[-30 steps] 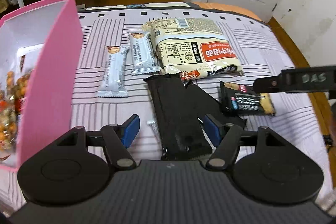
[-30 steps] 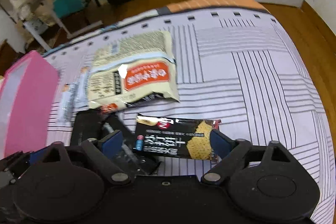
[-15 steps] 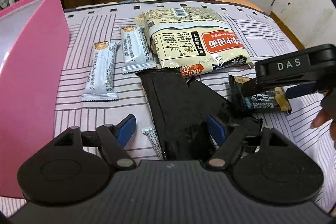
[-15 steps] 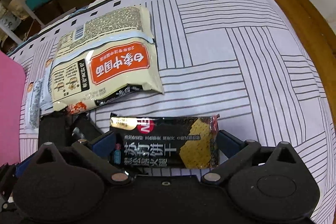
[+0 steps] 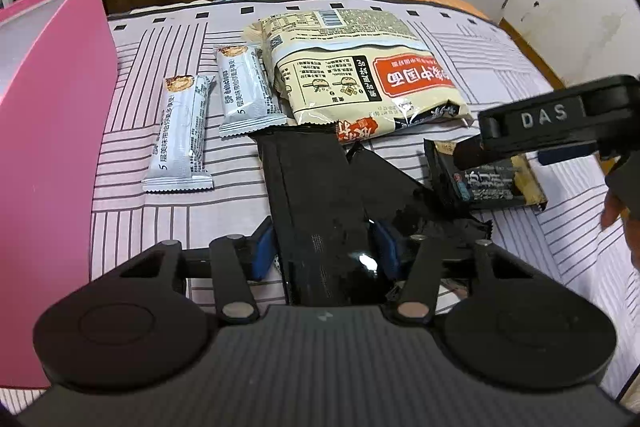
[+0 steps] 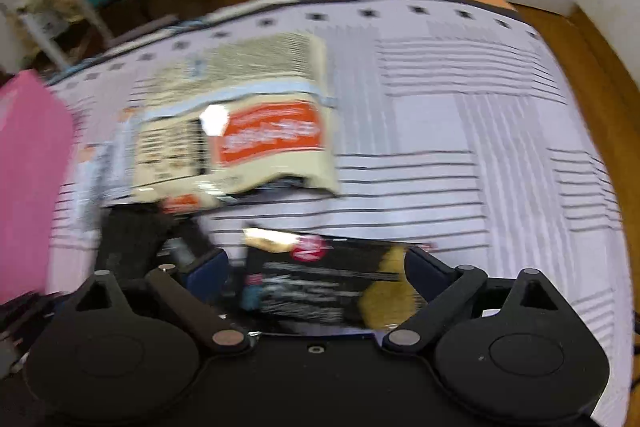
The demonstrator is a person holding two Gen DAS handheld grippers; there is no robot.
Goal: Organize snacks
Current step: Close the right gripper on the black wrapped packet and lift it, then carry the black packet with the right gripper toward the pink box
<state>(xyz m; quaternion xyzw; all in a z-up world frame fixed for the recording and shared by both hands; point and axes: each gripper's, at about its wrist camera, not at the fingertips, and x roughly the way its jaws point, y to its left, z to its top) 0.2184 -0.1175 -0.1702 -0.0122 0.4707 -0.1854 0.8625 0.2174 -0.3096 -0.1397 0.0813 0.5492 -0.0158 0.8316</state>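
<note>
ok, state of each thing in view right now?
left claw: just closed onto the black pack
right claw: open around the cracker pack
noodle bag: flat, sealed
two silver bars: flat, side by side
pink box: open top

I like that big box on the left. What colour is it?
The box is pink, seen best in the left wrist view.

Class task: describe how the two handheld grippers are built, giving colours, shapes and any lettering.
The left gripper and right gripper are matte black, each with two round discs, slim linkage bars with metal pivot pins, and blue finger pads. The right one bears white "DAS" lettering.
</note>
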